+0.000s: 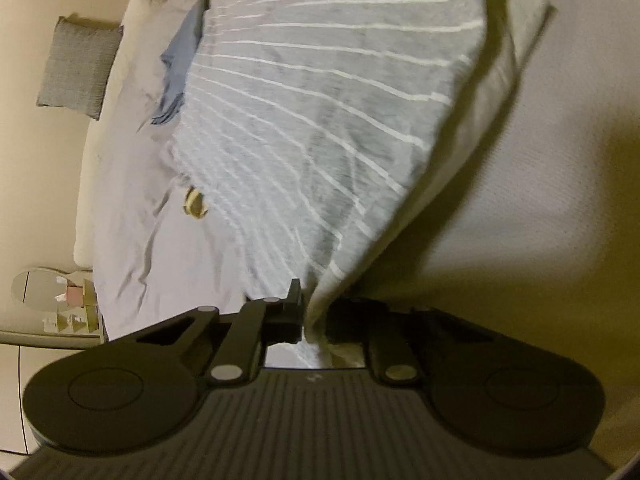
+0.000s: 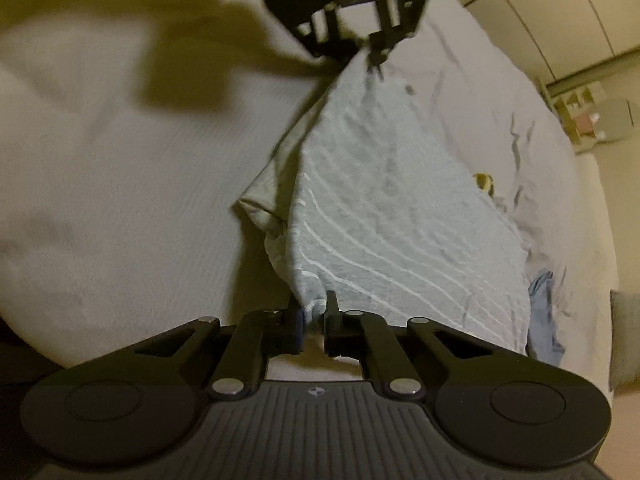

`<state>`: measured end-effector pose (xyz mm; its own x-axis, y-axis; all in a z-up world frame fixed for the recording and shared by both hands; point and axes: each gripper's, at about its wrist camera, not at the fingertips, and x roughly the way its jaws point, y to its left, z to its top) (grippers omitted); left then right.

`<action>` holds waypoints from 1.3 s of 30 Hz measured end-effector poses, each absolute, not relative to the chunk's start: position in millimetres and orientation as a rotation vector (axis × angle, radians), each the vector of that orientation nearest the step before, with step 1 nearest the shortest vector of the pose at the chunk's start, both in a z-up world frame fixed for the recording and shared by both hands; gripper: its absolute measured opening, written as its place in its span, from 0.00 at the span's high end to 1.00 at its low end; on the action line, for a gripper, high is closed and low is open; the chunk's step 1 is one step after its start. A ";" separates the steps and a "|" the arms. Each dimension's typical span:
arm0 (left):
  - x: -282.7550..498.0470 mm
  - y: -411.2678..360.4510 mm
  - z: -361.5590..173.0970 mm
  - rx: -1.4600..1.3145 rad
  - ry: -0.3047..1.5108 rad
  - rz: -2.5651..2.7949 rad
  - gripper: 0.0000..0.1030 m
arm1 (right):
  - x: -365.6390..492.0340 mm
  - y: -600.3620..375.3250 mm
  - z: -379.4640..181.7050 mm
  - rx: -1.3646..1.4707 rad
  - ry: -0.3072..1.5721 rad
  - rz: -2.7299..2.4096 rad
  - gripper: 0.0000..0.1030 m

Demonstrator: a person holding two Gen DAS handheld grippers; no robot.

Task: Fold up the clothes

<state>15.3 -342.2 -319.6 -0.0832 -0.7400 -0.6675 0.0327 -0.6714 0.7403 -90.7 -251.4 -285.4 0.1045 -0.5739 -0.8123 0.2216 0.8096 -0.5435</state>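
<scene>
Both hand-held grippers, left point(image 1: 306, 312) and right point(image 2: 314, 320), clenched on striped garment point(image 1: 320, 120) corners, lifted over bed point(image 1: 140, 240); next: lay flat, fold.

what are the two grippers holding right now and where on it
Both hold the striped garment, lifted off the bed. The left gripper pinches one edge corner; the right gripper clamps the opposite corner at its hem.

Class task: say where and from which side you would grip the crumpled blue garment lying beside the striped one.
Grip the blue garment at its bunched lower end, coming from the open sheet side; its other edge is tucked beside the held striped garment.
</scene>
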 end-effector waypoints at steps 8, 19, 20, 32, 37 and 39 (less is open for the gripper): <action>22.6 -336.5 -267.1 1.636 -0.729 -1.918 0.95 | -97.0 -257.4 -223.0 -0.202 1.276 -0.650 0.93; 17.3 -369.4 -213.5 1.758 -0.782 -1.985 0.95 | -121.1 -278.3 -165.9 -0.061 1.153 -0.744 0.94; 13.0 -380.3 -208.0 1.769 -0.798 -1.985 0.95 | -127.5 -286.4 -159.5 -0.032 1.132 -0.774 0.94; -80.7 -563.4 -181.4 1.848 -0.769 -2.012 0.95 | -250.3 -446.8 -137.1 0.368 0.923 -0.976 0.95; -125.6 -645.0 -208.8 1.932 -0.730 -2.060 0.95 | -310.5 -516.4 -162.1 0.586 0.861 -0.995 0.95; -137.9 -671.9 -222.0 1.951 -0.684 -2.076 0.95 | -329.1 -540.8 -176.0 0.670 0.843 -0.991 0.95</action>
